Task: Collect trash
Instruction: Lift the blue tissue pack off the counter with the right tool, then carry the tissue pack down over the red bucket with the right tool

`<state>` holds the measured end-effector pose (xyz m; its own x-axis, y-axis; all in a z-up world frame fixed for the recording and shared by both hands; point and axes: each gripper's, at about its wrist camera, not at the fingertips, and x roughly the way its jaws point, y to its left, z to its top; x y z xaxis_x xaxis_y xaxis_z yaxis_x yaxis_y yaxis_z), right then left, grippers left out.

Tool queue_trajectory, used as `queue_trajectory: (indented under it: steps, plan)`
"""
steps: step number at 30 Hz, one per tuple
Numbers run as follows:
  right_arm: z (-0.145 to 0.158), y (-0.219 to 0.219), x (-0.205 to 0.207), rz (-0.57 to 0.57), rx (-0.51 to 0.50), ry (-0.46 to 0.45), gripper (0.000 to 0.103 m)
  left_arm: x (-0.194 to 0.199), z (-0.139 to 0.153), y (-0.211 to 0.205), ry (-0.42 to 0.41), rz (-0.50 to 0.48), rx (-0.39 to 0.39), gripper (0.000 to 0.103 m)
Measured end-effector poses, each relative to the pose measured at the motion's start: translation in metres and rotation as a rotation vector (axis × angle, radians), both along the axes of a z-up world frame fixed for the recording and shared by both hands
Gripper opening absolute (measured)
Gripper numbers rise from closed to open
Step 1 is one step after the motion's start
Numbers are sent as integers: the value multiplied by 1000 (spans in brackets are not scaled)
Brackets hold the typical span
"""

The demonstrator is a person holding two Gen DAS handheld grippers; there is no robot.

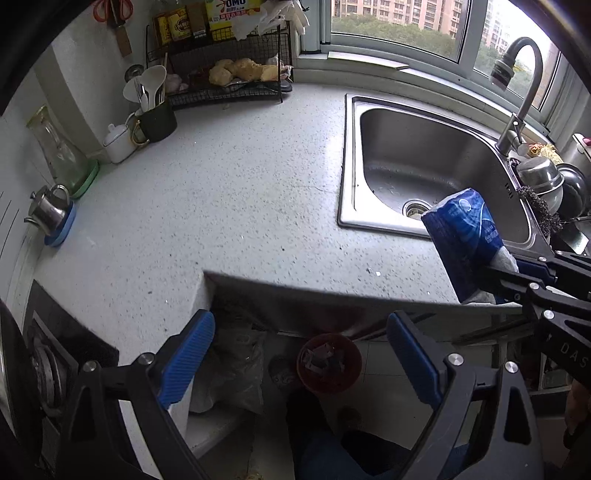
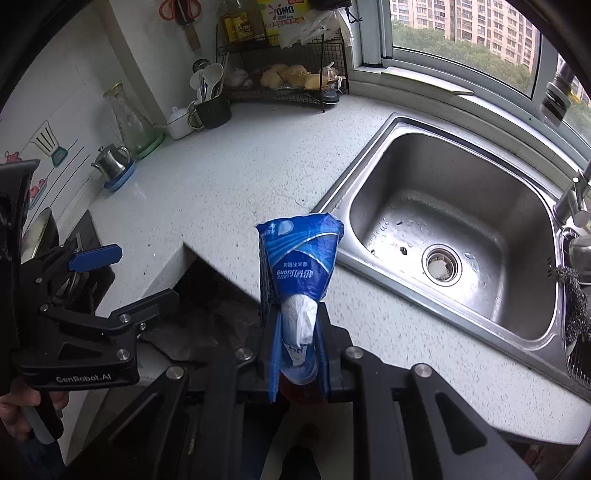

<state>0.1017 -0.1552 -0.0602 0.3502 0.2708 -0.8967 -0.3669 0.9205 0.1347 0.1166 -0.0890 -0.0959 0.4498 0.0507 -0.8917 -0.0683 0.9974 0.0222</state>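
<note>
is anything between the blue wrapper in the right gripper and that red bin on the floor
Nothing visible blocks it. The right gripper holds the blue wrapper over the counter edge; the red bin sits open on the floor below the counter's notch. The left gripper hangs open above the bin and may need to move aside.

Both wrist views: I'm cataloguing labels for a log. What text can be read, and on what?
"OMO": yellow box atop the wire rack.
"GenRobot.AI": left claw body.
"DAS", cut off: right claw body.
Blue tissue pack: print upside down, unreadable.
Yellow tins: too blurred.
</note>
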Motion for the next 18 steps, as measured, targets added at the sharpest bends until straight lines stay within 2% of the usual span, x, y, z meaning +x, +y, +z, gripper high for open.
queue_trajectory:
  steps: [8, 12, 18]
  plan:
    - [-13, -7, -32, -1, 25, 57, 15, -38, -17, -21, 54, 5, -10, 94]
    - [-28, -4, -42, -9, 53, 118, 15, -49, -35, -24, 99, 9, -36, 94]
    - [-58, 10, -51, -7, 23, 197, 15, -60, -71, -18, 174, 1, -67, 94]
